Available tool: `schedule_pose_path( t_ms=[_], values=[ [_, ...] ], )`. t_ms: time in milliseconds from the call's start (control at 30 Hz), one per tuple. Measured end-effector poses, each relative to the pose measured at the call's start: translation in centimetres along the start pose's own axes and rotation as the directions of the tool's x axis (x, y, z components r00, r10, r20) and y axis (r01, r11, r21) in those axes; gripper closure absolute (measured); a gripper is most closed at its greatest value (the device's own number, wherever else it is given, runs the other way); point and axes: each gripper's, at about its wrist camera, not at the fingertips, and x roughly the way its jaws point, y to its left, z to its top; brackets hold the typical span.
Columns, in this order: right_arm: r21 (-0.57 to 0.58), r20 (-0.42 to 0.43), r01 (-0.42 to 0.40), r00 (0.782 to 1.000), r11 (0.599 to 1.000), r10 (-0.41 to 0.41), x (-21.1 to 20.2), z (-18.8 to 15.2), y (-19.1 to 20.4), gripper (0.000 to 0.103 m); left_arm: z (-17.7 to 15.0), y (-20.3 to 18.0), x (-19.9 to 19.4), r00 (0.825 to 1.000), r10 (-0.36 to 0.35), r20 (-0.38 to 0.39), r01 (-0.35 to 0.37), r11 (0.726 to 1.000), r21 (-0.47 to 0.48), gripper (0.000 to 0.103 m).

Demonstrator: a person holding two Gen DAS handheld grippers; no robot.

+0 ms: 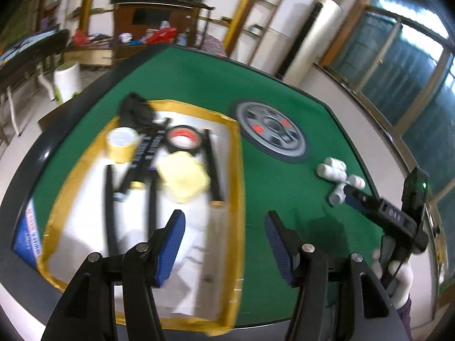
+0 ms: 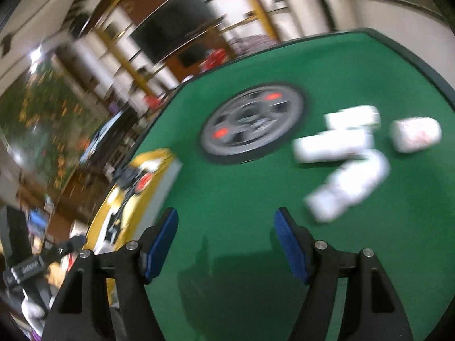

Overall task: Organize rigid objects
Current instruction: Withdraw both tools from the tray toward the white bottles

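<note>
Several white plastic pipe fittings (image 1: 338, 174) lie in a cluster on the green table (image 1: 270, 184), also blurred in the right wrist view (image 2: 347, 156). A yellow-rimmed box (image 1: 236, 170) on the left holds a yellow tape roll (image 1: 121, 143), a black-and-red tape roll (image 1: 183, 140), a pale yellow block (image 1: 184, 177) and black rods (image 1: 213, 167). My left gripper (image 1: 224, 227) is open and empty above the box's right edge. My right gripper (image 2: 226, 227) is open and empty, over the felt just short of the fittings; it also shows in the left wrist view (image 1: 349, 194).
A round grey hub with red marks (image 1: 271, 132) is set in the table's middle, also in the right wrist view (image 2: 250, 122). The table's dark rim (image 1: 349, 130) runs at the right. Shelves, a cabinet and a white stool (image 1: 66, 81) stand beyond.
</note>
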Motion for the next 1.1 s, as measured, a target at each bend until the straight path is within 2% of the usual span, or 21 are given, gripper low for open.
schedule_pose_path(
  t_ms=[100,233,367,467,500,567,633,700,900,1000,1100],
  values=[
    [0.084,0.070,0.052,0.996,0.995,-0.058,-2.1,0.9,-4.3,0.033,-0.2,-2.7,0.9,1.000,-0.011,-0.025,0.012,0.998,0.057,0.042],
    [0.155,0.156,0.129,0.976,0.979,-0.154,-4.0,2.3,-8.1,0.033,-0.6,-5.9,2.6,0.997,-0.015,-0.077,0.024,0.992,0.124,0.042],
    [0.181,0.241,0.185,0.944,0.966,-0.226,-4.7,4.3,-10.4,0.033,-0.4,-9.4,4.1,0.994,-0.012,-0.104,0.033,0.979,0.199,0.042],
    [0.200,0.301,0.211,0.916,0.957,-0.265,-5.0,4.2,-11.7,0.033,-0.3,-12.0,5.8,0.990,-0.026,-0.136,0.058,0.968,0.243,0.042],
    [0.227,0.287,0.228,0.913,0.947,-0.289,-4.9,4.1,-12.3,0.033,-0.2,-12.6,6.5,0.989,-0.024,-0.149,0.062,0.966,0.252,0.041],
    [0.270,0.298,0.192,0.915,0.944,-0.272,-5.2,4.0,-13.3,0.033,-0.3,-14.1,8.1,0.985,-0.022,-0.173,0.069,0.960,0.270,0.041],
    [0.298,0.328,0.190,0.900,0.936,-0.287,-6.0,3.8,-13.8,0.031,-0.2,-15.4,9.7,0.982,-0.019,-0.188,0.073,0.956,0.285,0.041],
    [0.333,0.343,0.176,0.892,0.926,-0.293,-6.4,3.7,-14.5,0.023,-0.1,-16.7,11.5,0.979,-0.018,-0.203,0.079,0.952,0.296,0.041],
    [0.414,0.341,0.144,0.891,0.899,-0.300,-6.7,3.5,-16.3,0.023,0.1,-20.2,15.6,0.970,-0.007,-0.243,0.093,0.935,0.342,0.041],
    [0.438,0.351,0.139,0.883,0.888,-0.311,-7.2,3.2,-17.0,0.023,0.2,-22.2,17.0,0.971,-0.003,-0.238,0.098,0.917,0.388,0.041],
    [0.458,0.341,0.136,0.886,0.879,-0.315,-7.2,3.1,-17.5,0.023,0.3,-23.5,17.8,0.973,-0.006,-0.231,0.104,0.904,0.414,0.041]
  ],
)
